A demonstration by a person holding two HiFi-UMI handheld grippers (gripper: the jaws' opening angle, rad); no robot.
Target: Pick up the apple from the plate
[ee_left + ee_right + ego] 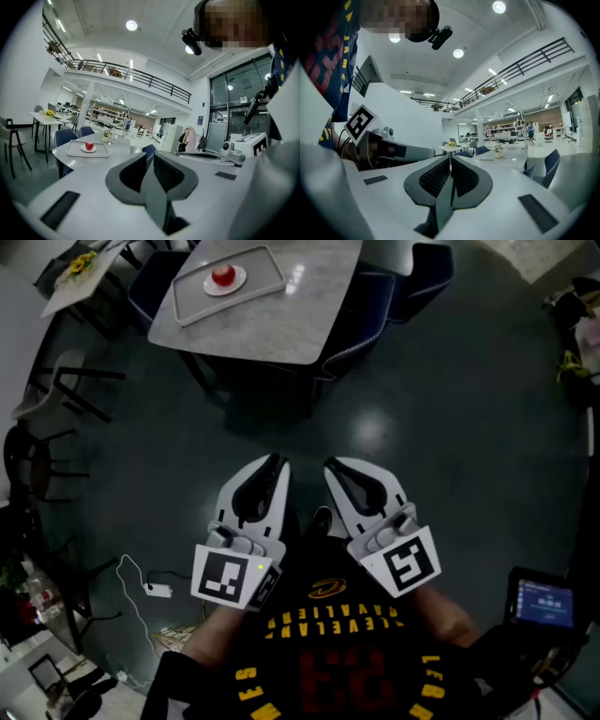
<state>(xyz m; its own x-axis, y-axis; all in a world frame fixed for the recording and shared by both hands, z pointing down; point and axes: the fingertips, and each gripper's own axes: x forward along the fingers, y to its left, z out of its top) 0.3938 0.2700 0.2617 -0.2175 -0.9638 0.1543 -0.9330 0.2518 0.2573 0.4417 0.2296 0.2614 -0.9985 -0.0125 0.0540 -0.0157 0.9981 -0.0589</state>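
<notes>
My left gripper [278,463] and right gripper [330,466] sit side by side at the lower middle of the head view, just above my shirt, tips pointing up the frame. In each gripper view the two fingers lie together with nothing between them. The left pair shows only a thin slit at the very tips.

Beyond the tips, a broad stretch of dark floor [441,437] lies open across the middle of the frame. Clutter is confined to its margins:
- a white cable with a plug [157,590] at lower left
- a small lit screen [542,602] at lower right
- dark chair frames [58,390] along the left edge

At the top stands the pale table [309,329], its near corner pointing down toward me. Blue chairs [380,296] are tucked against its right edge.

The tray [265,270] lies on the table's left part, close to that edge. On it, toward its left end, is the white plate [240,283]. The red apple [222,276] rests on the plate, well apart from both grippers.
</notes>
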